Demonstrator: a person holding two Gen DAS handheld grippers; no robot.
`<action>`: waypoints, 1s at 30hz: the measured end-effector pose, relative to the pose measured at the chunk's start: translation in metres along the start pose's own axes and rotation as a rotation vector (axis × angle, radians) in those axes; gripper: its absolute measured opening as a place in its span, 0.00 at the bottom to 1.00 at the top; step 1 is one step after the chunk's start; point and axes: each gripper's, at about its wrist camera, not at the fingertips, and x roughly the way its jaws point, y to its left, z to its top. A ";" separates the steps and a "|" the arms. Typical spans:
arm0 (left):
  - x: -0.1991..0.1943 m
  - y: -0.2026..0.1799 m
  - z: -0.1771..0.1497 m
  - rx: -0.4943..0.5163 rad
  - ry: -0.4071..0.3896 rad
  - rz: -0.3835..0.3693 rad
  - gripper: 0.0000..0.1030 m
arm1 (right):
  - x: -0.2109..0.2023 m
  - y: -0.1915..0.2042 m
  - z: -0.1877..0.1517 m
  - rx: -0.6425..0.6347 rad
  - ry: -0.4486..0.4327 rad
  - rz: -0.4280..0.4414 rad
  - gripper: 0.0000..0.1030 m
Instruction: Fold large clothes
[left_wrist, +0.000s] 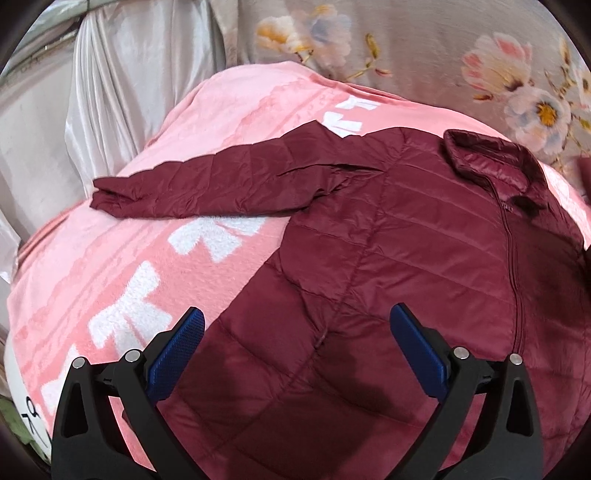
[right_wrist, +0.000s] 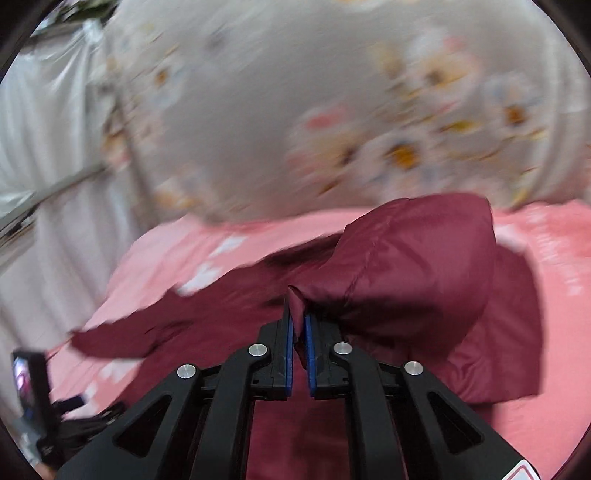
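Observation:
A maroon quilted jacket (left_wrist: 388, 236) lies front up on a pink blanket (left_wrist: 122, 280), zipper shut, collar at the upper right. One sleeve (left_wrist: 207, 184) stretches out to the left. My left gripper (left_wrist: 295, 321) hangs open just above the jacket's lower body, nothing between its blue pads. In the right wrist view my right gripper (right_wrist: 298, 314) is shut on a fold of the jacket's other sleeve (right_wrist: 413, 266), which is lifted off the blanket and bunched over the body. That view is blurred by motion.
A floral grey cloth (left_wrist: 424, 48) rises behind the blanket, with pale satin curtains (left_wrist: 122, 81) to the left. A dark device with a small screen (right_wrist: 29, 384) shows at the lower left of the right wrist view. A white object with black marks (left_wrist: 22, 398) sits by the blanket's near-left edge.

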 end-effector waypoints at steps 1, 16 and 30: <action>0.002 0.002 0.003 -0.007 0.008 -0.018 0.95 | 0.014 0.012 -0.010 -0.024 0.036 0.019 0.12; 0.004 -0.063 0.024 0.001 0.072 -0.353 0.95 | -0.026 -0.093 -0.034 0.371 0.023 -0.118 0.65; 0.006 0.014 0.018 -0.065 -0.017 -0.057 0.95 | 0.065 0.055 -0.025 0.027 0.202 0.288 0.30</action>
